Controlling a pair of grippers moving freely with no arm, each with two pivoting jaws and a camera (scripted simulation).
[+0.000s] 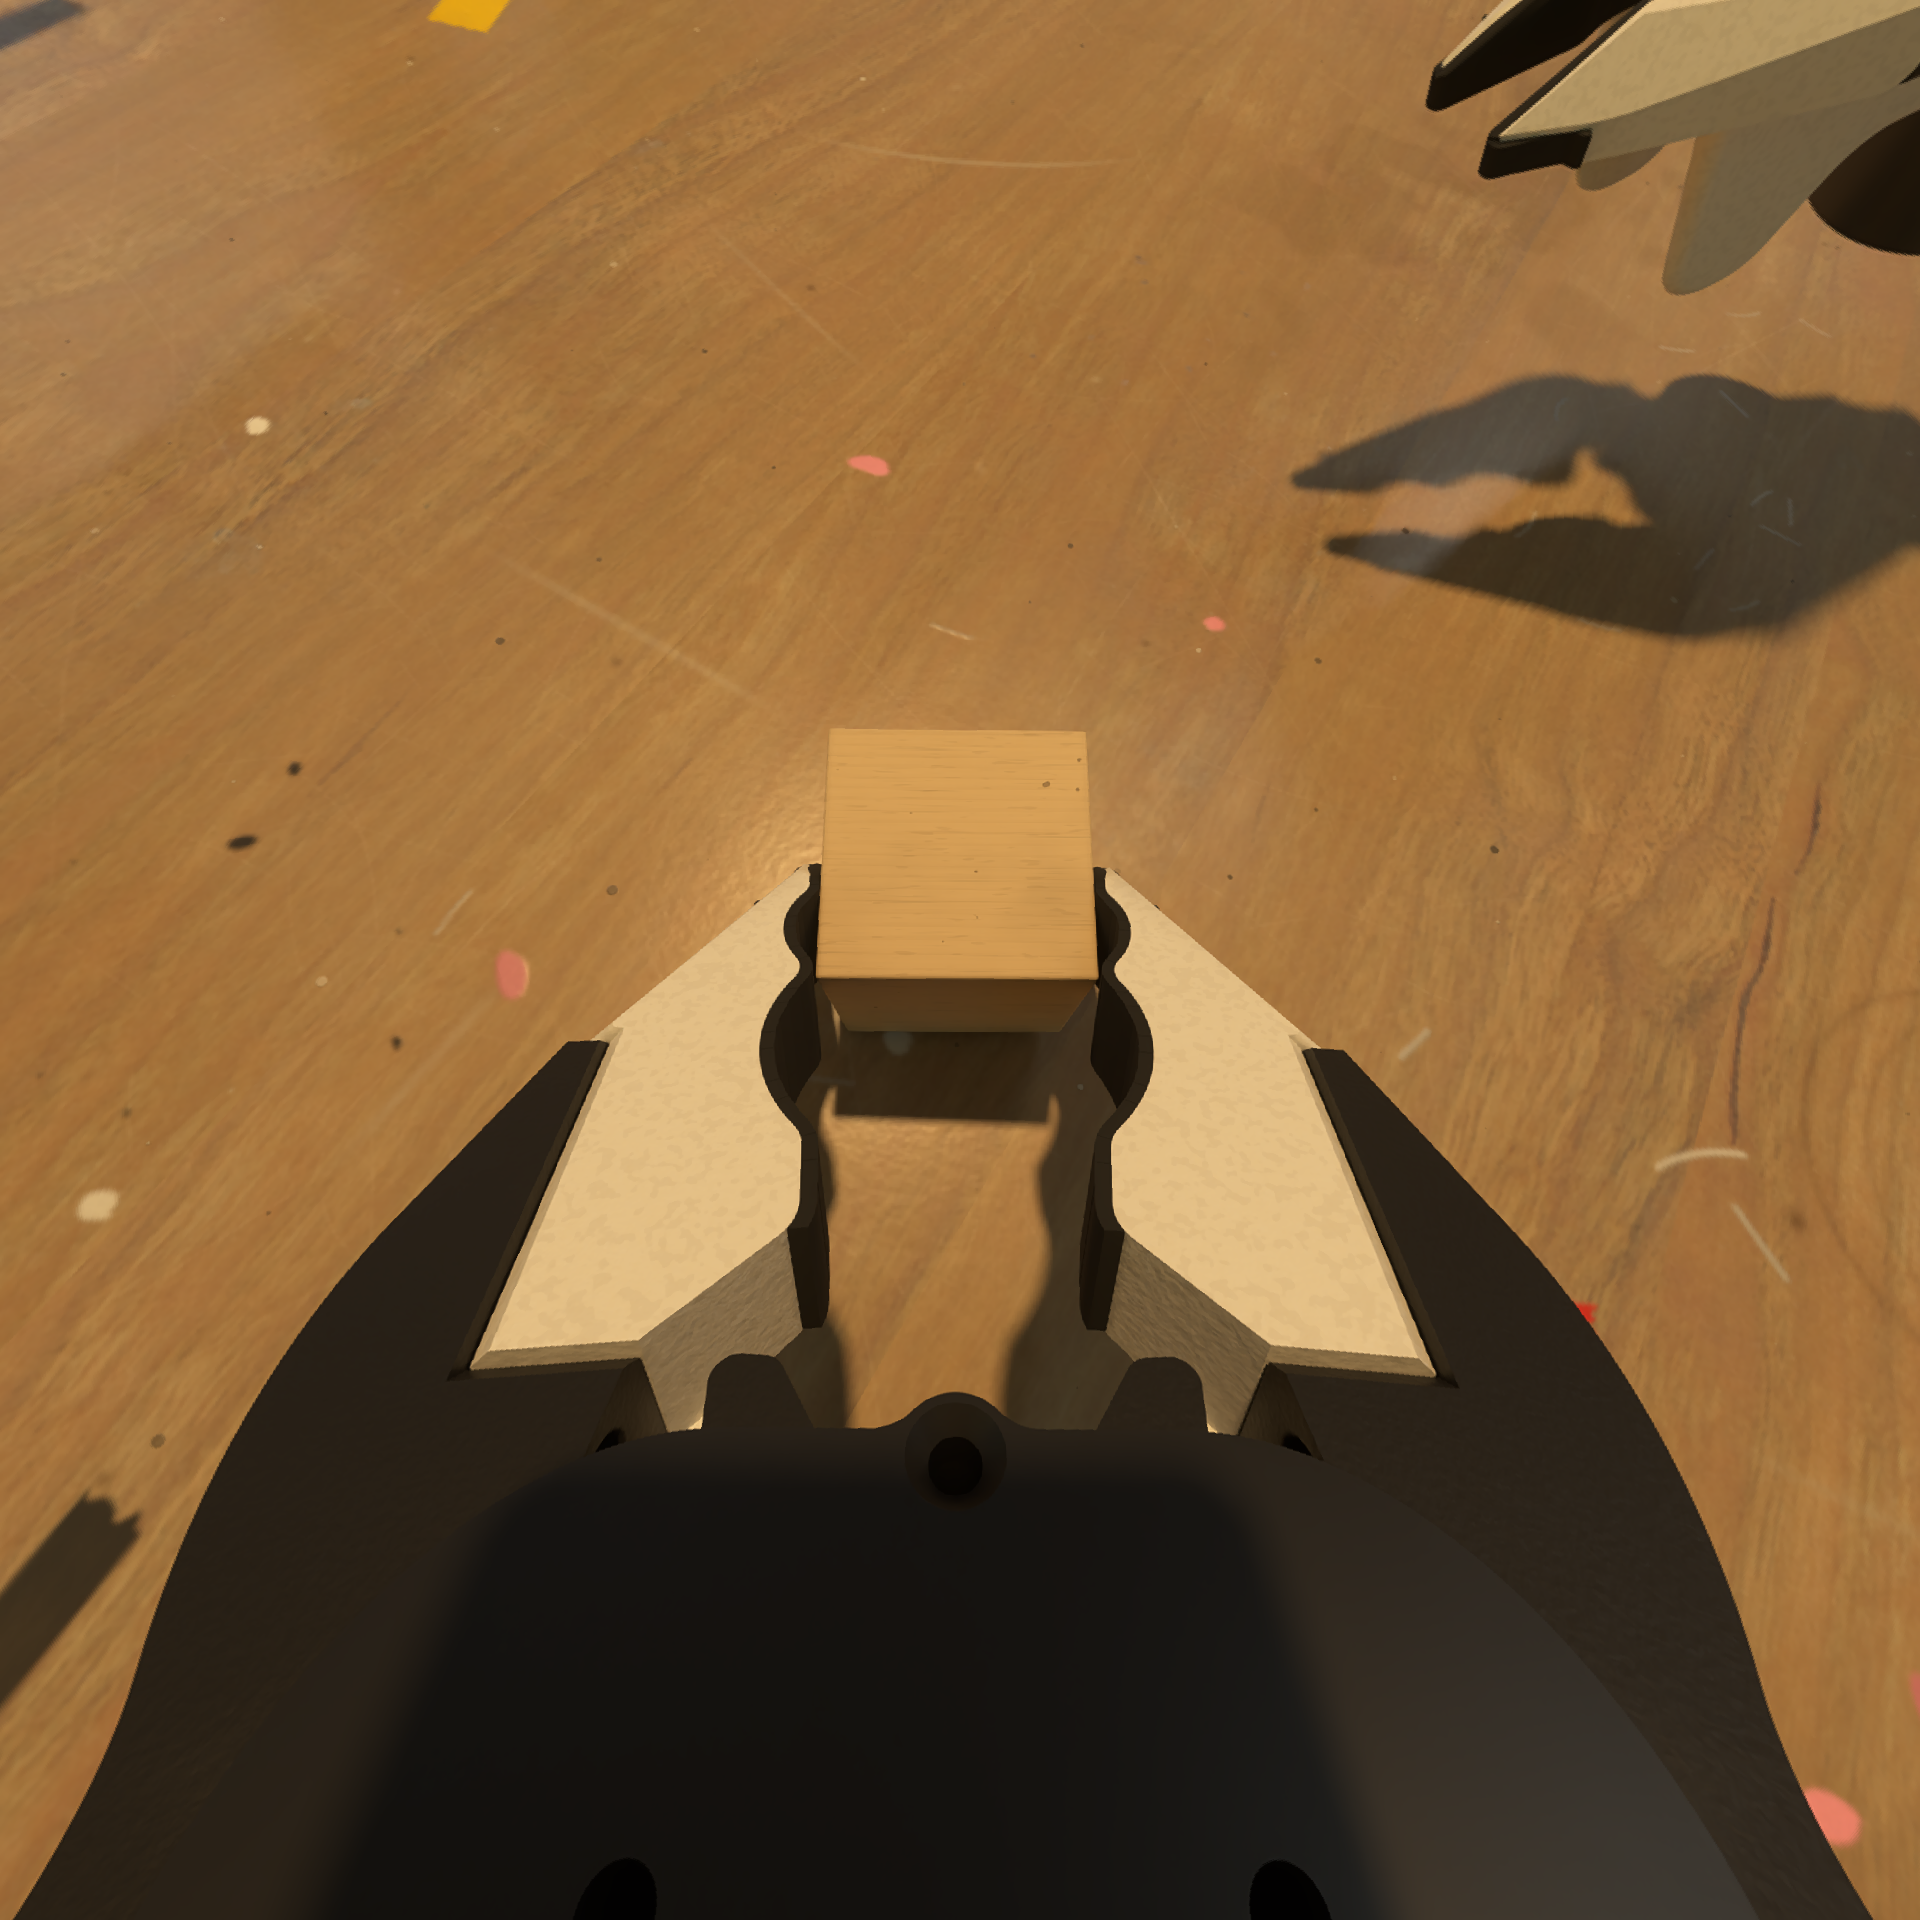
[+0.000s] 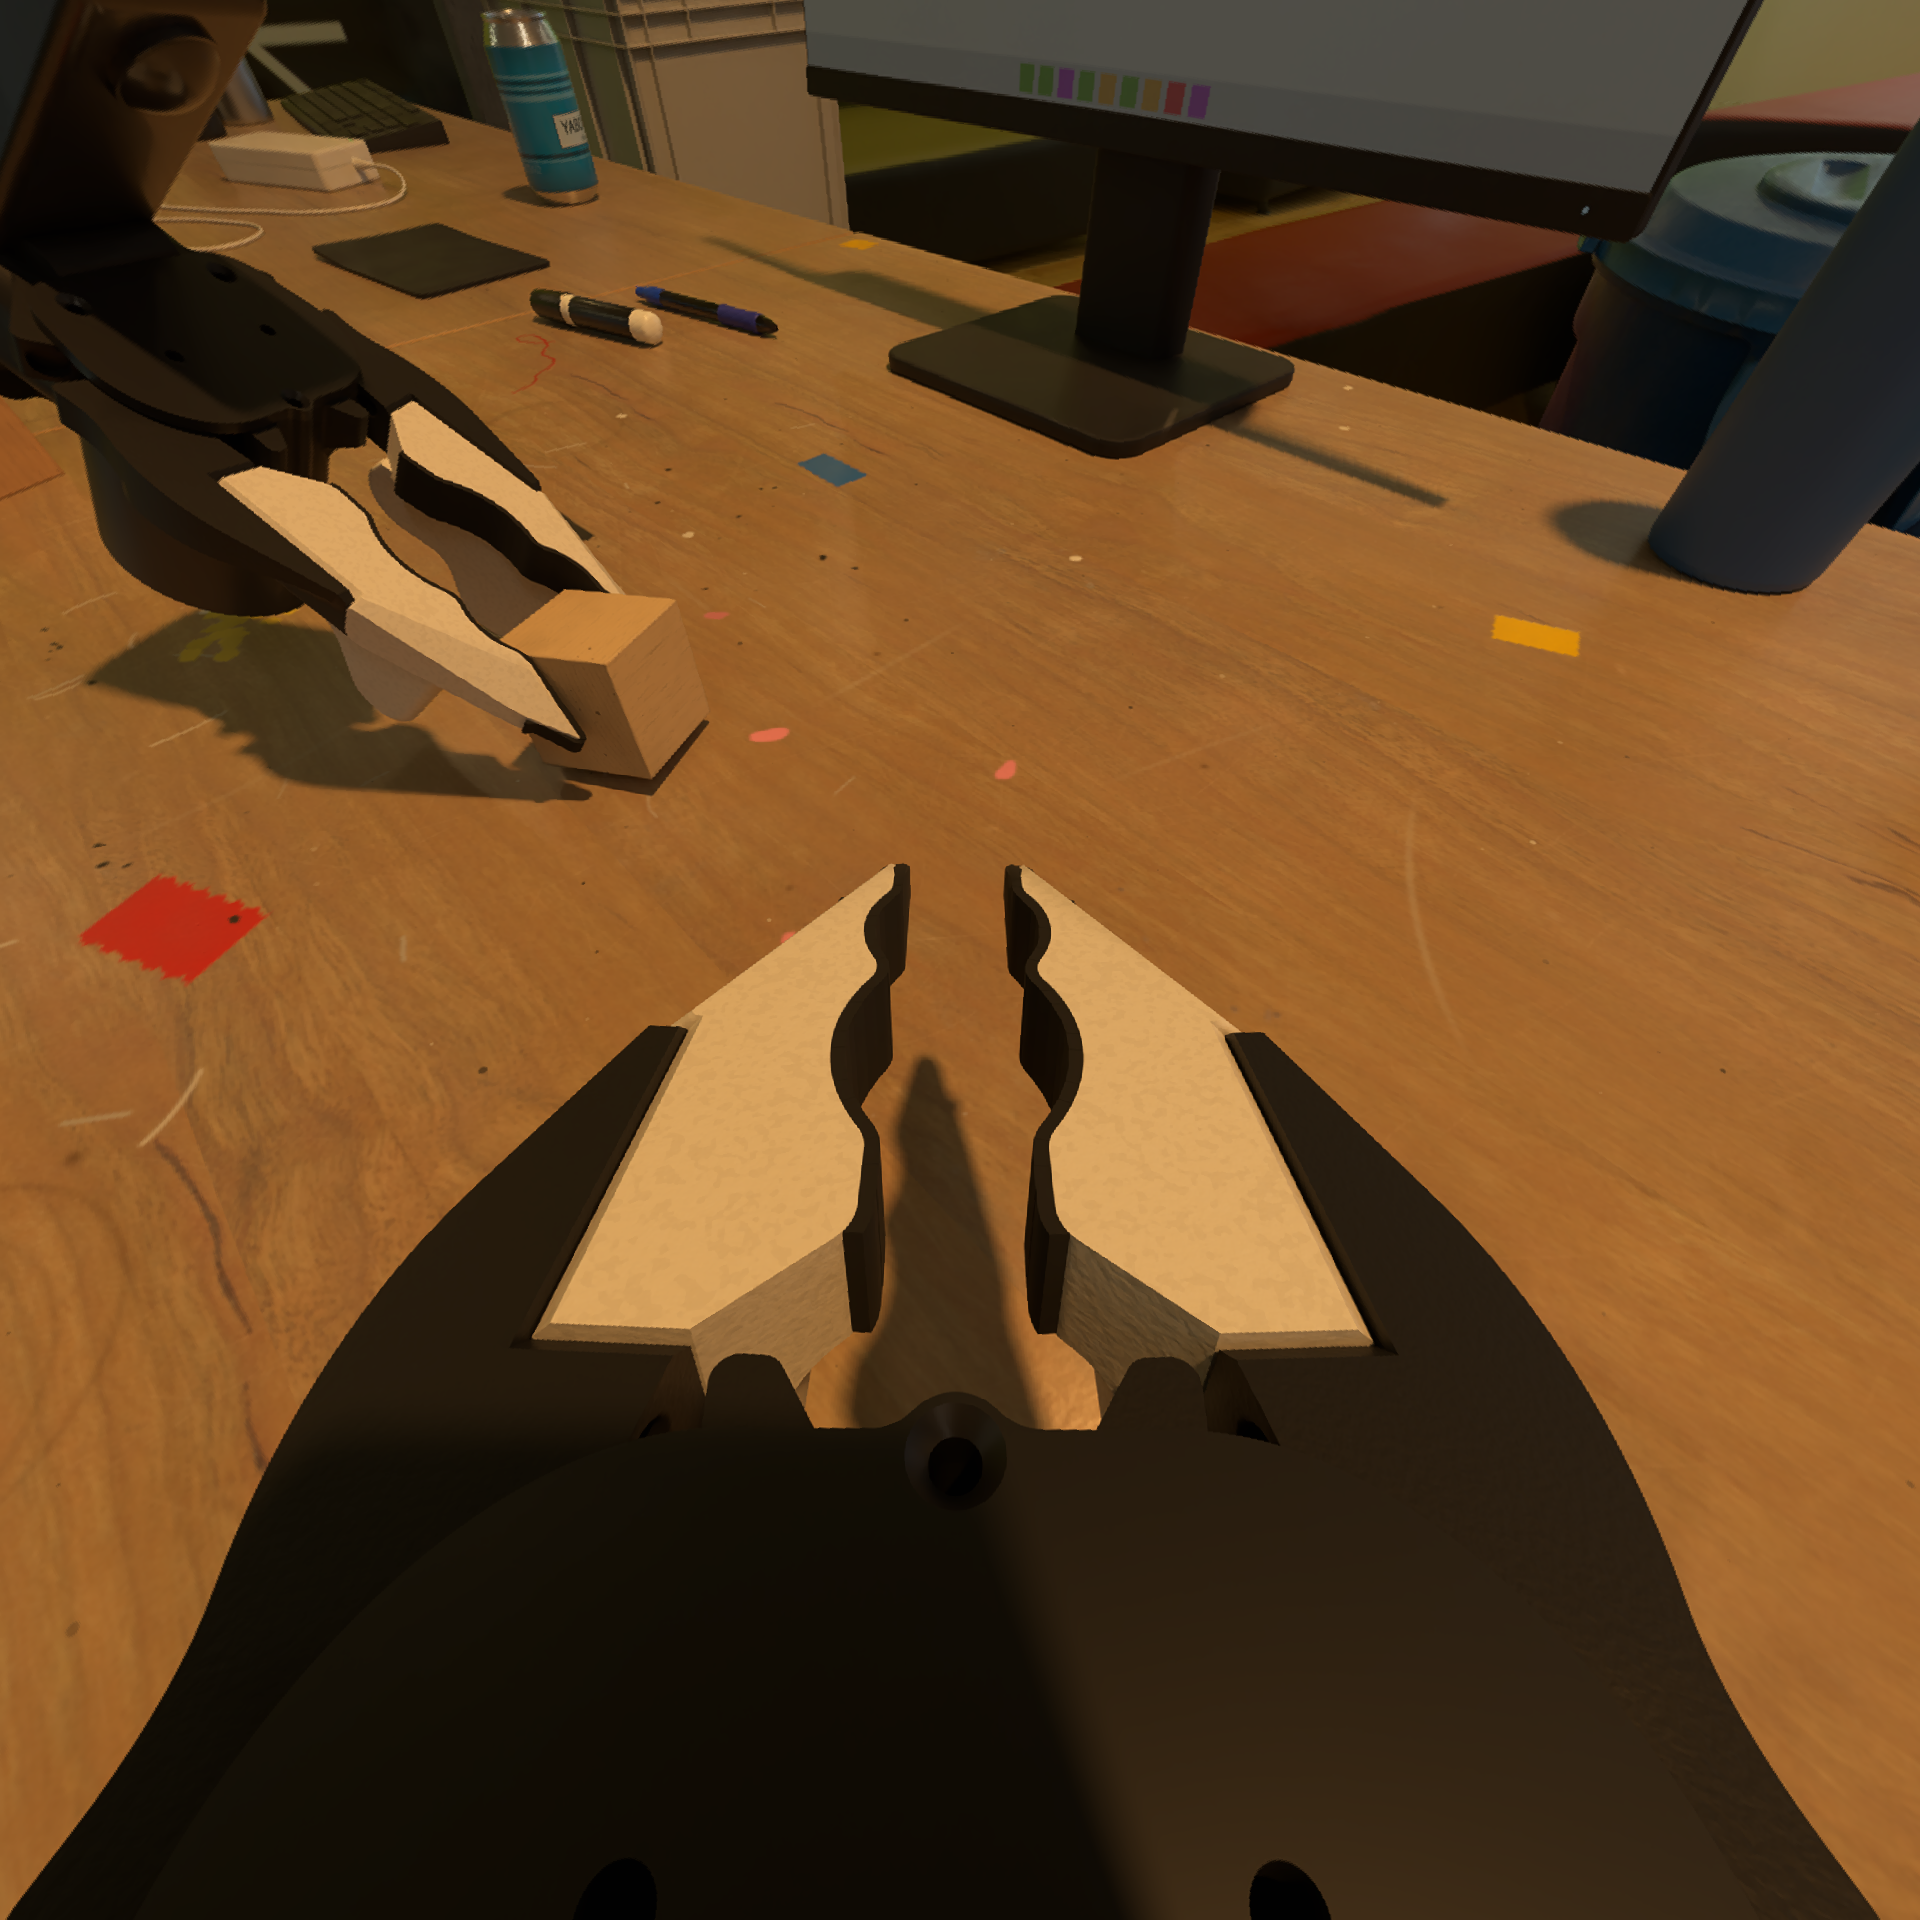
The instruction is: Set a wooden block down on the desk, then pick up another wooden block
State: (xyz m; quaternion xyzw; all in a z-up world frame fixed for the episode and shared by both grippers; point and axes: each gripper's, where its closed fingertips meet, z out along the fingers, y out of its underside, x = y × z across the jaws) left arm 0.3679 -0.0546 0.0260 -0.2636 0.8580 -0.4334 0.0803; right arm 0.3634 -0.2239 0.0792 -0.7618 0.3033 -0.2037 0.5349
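Note:
A light wooden block (image 1: 956, 862) sits between the fingertips of my left gripper (image 1: 956, 881), which is shut on it. In the right wrist view the block (image 2: 634, 686) hangs slightly tilted just above the wooden desk (image 2: 1143, 727), with its shadow close beneath, held by the left gripper (image 2: 590, 661). My right gripper (image 2: 957, 873) is empty, with its jaws a narrow gap apart, above the bare desk to the right of the block. It also shows at the top right of the left wrist view (image 1: 1465, 123). No other wooden block is in view.
A monitor on a black stand (image 2: 1091, 374) is at the back. Two markers (image 2: 597, 315), a black pad (image 2: 431, 258), a blue can (image 2: 545, 104), a white adapter with cable (image 2: 291, 161) and a keyboard are at the back left. A dark post (image 2: 1787, 447) stands at the right.

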